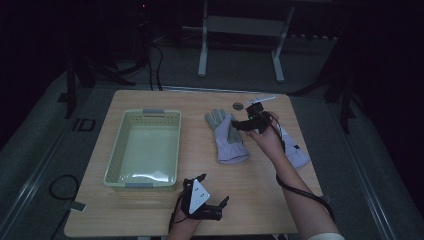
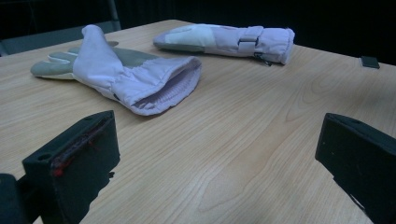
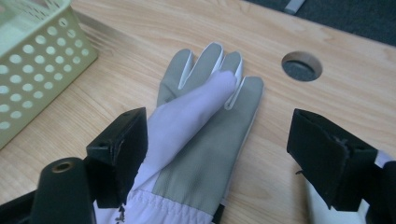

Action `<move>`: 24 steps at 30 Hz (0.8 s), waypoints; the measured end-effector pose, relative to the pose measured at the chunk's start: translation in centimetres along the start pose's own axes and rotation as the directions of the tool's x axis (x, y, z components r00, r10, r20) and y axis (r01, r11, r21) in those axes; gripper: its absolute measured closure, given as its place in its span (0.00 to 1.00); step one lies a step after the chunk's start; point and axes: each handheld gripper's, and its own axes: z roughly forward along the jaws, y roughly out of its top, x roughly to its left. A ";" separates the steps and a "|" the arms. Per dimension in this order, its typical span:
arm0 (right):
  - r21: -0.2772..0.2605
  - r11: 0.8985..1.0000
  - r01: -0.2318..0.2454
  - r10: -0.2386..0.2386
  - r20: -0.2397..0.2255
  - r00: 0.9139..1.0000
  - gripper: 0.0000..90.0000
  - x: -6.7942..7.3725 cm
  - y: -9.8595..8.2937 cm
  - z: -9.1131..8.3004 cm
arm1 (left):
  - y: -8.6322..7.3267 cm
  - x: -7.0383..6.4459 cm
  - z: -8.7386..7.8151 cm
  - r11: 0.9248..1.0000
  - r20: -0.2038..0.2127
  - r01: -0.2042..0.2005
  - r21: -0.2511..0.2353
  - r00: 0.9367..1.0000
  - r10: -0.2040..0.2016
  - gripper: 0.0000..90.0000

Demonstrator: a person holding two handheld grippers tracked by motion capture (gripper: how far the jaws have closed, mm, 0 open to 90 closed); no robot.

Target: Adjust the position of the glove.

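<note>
Right gripper [image 1: 248, 123] is hanging over the near glove [image 1: 227, 137] in the high view, jaws spread and nothing pinched, so no pickup yet. That glove lies palm up in the middle of the table [image 1: 260, 200], just right of the pale green basket [image 1: 144, 147], which looks bare inside. The second glove [image 1: 296, 152] sits further right, partly under the forearm. Left gripper [image 1: 210, 197] is parked at the near edge, also spread, holding nothing.

Left gripper view: both black jaws stand far apart over bare wood. The near glove [image 2: 126, 74] lies ahead with its cuff gaping toward the camera, the second glove [image 2: 229, 41] behind it, the two well apart.

Right gripper view: jaws wide, straddling the near glove [image 3: 205, 135] around its palm, not closed on it. Basket corner [image 3: 32, 70] at the left, a round cable hole [image 3: 302, 66] past the fingertips.

My guess is both gloves are bound for the basket, so basically everything's left: grab, carry, drop, twice.
</note>
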 end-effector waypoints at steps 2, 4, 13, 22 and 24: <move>0.014 1.000 -0.005 0.005 -0.005 1.000 0.24 0.0 -0.1 0.6 | 0.0 0.0 0.0 1.000 0.001 0.002 0.000 1.000 -0.002 0.00; 0.026 1.000 -0.007 0.007 -0.003 1.000 0.24 0.1 -0.3 1.2 | 0.0 0.0 0.0 1.000 0.001 0.003 0.000 1.000 -0.003 0.00; 0.069 0.997 -0.034 0.035 -0.011 0.999 0.36 0.2 -0.8 3.7 | 0.0 0.0 0.0 1.000 0.002 0.004 0.001 1.000 -0.004 0.00; 0.141 0.987 -0.079 0.082 -0.016 0.996 0.42 0.2 -1.4 6.6 | 0.0 0.0 0.0 1.000 0.006 0.006 0.000 1.000 -0.006 0.00; 0.165 0.983 -0.079 0.082 -0.012 0.997 0.47 0.4 -1.7 7.4 | 0.0 0.0 0.0 1.000 0.007 0.006 0.000 1.000 -0.006 0.00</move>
